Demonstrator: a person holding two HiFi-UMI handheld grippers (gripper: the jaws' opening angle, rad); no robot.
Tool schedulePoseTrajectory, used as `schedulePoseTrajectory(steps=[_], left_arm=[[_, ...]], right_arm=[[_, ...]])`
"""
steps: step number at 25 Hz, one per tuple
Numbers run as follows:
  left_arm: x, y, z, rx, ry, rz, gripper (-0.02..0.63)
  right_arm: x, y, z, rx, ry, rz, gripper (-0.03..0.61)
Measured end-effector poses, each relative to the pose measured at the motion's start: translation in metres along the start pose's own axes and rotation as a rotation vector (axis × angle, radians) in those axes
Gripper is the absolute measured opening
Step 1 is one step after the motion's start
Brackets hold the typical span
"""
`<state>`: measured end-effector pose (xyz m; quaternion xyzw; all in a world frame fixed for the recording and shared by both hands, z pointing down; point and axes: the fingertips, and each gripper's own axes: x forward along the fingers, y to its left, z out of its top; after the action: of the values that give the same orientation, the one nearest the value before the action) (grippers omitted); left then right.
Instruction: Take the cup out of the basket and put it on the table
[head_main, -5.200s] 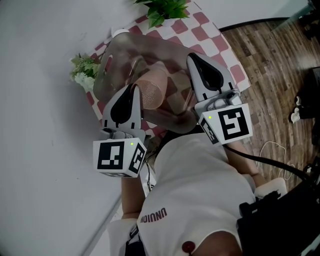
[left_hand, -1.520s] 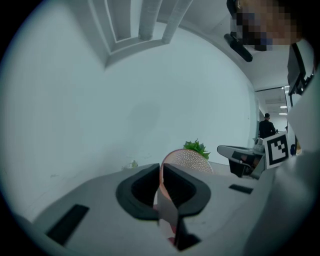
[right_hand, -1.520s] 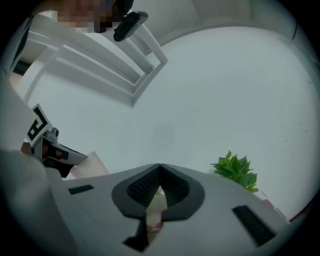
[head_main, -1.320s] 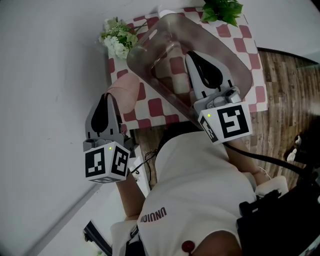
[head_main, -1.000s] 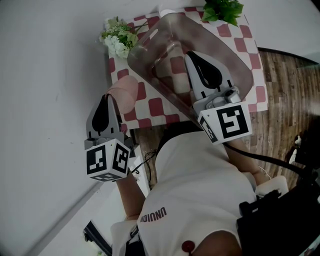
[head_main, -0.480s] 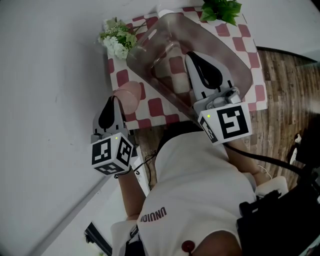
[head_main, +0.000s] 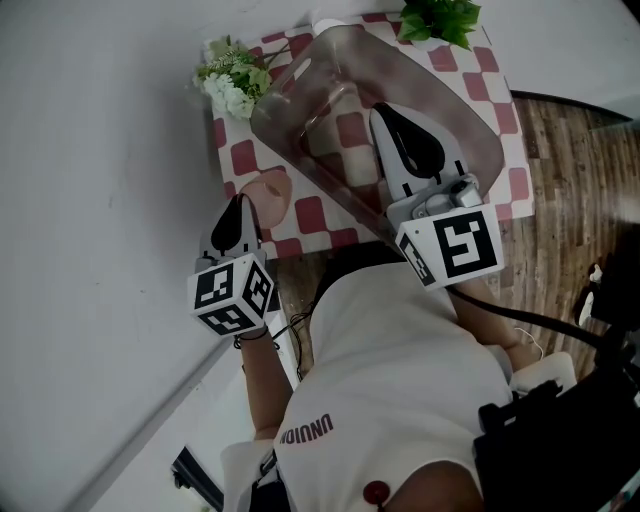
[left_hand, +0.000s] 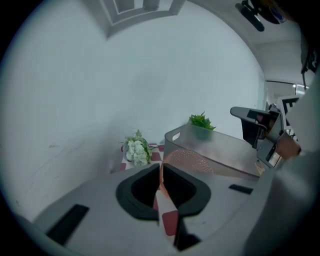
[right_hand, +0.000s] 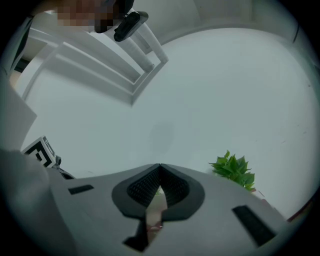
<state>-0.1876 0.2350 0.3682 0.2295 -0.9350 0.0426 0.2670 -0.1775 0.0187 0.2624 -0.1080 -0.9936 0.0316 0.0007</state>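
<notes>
Left gripper (head_main: 240, 203) (left_hand: 161, 172): jaws pinched on the rim of the pink cup (head_main: 268, 190) (left_hand: 192, 159). Cup is out of the basket (head_main: 470, 130) (left_hand: 225, 152), just left of it, over the near left part of the table (head_main: 310, 215). Can't tell if it touches the cloth. Right gripper (head_main: 386, 116) (right_hand: 160, 170): jaws together, apparently clamping the basket's near wall to steady it. Removal looks done. Left to do: set the cup down if needed, then let go.

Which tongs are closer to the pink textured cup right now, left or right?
Left. The left tongs are clamped on the rim of the pink textured cup. The right tongs grip the near wall of the translucent plastic basket, apart from the cup.
</notes>
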Motion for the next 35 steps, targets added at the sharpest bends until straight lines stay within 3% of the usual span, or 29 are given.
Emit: schedulePoseTrajectory(steps=[35], left_arm=[[0.047, -0.015, -0.098, -0.040, 0.258, -0.069, 0.034]], right_arm=[[0.001, -0.005, -0.001, -0.002, 0.009, -0.020, 0.017]])
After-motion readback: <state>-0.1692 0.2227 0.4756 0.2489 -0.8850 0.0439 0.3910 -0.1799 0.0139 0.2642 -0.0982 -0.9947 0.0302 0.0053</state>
